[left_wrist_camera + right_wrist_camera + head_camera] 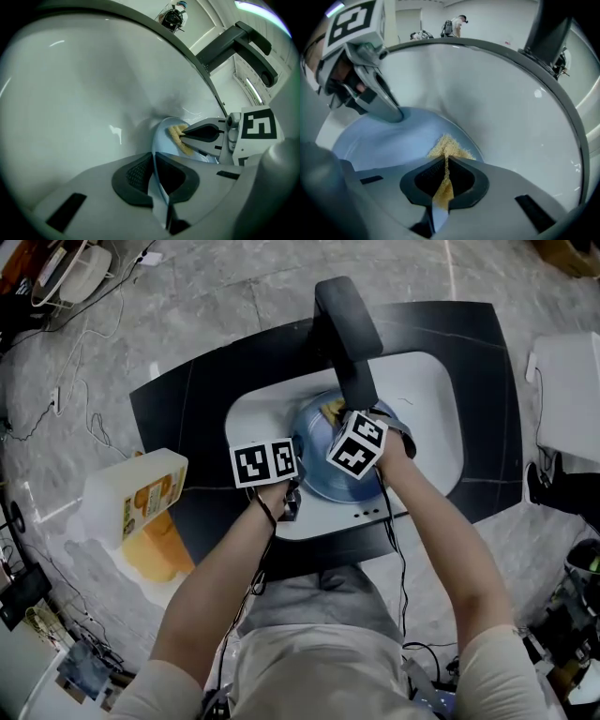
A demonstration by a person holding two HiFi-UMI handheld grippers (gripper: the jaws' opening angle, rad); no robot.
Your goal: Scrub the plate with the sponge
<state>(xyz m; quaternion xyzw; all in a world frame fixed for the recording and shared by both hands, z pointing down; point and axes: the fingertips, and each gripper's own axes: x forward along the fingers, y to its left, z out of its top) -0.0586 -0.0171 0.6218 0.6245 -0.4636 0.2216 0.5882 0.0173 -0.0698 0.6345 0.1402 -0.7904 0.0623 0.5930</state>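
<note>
The left gripper (290,502) is clenched on the near rim of the plate (317,476). In its own view the thin blue edge runs up between the two closed pads. The plate sits inside the sink (441,418), under the faucet (347,329).

The right gripper (442,182) is clamped on the sponge (448,146), with a yellow strip pinched between its pads. The free end of the sponge fans out ahead of the tips onto the plate's face. That end lies just inside the plate's far rim, and past the rim the white sink wall climbs close behind.

To the left of the right gripper's tips the blue face is bare as far as the left gripper's jaw tips (396,115), which bite the rim there. To its right the basin floor is bare up to the curved wall.

In the head view the faucet's spout ends just over the right gripper's marker cube, so there is little room above. The two cubes stand just beside each other over the near half of the plate.

Well to the left of the left gripper, outside the dark counter (487,362), lies a white jug (141,493) with an orange label.
</note>
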